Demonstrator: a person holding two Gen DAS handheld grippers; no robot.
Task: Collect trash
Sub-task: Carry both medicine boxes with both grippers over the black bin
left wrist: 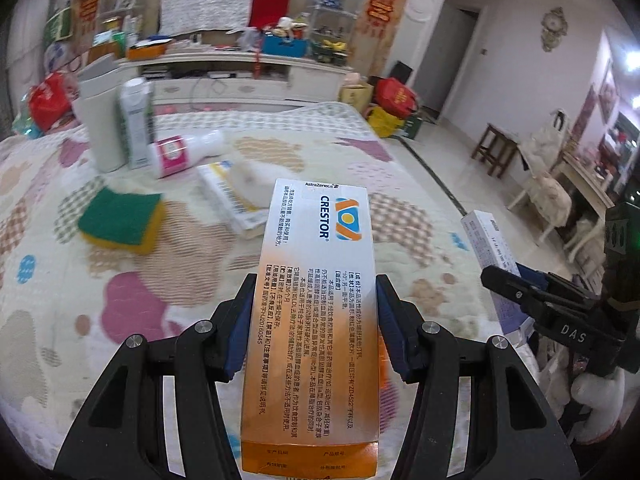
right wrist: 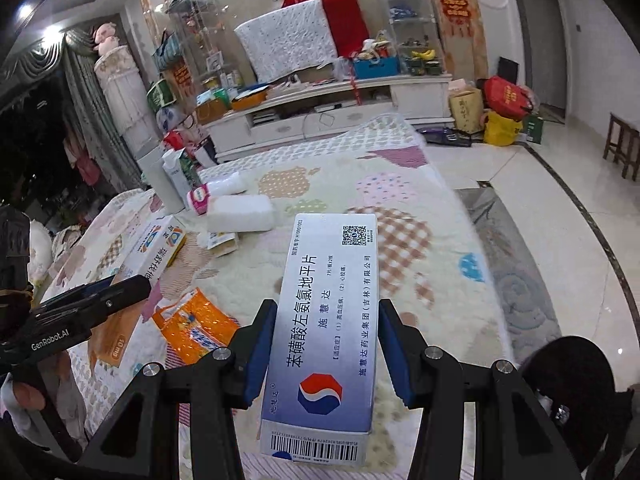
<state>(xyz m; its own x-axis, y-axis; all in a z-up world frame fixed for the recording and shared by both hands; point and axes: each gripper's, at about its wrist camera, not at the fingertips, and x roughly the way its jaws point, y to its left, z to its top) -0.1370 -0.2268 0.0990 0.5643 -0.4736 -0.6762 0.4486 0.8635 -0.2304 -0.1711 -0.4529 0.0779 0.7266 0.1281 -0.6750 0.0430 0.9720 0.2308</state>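
**A:** Which step are you on?

**B:** Carrying, I judge. Below me lies the quilted patchwork bedspread [left wrist: 132, 304]. My left jaws [left wrist: 316, 326] are clamped on a long orange-and-white Crestor medicine carton [left wrist: 316, 304], held above it. My right jaws [right wrist: 326, 348] are clamped on a long blue-and-white cardboard pill box [right wrist: 324, 332], also lifted clear. Neither box is binned yet, and I see no bin, so the next move calls for finding one and letting go over it.

**A:** What is left, counted?

**B:** From large to small: one white cylindrical container [left wrist: 98, 120], one green-and-white upright carton [left wrist: 136, 120], one white block-shaped packet [right wrist: 240, 212], one white bottle with a pink label [left wrist: 184, 152] on its side, one green-and-yellow scrubbing sponge [left wrist: 122, 218], one crumpled orange plastic wrapper [right wrist: 196, 328]. One torn box [right wrist: 222, 242] looks small and blurred.
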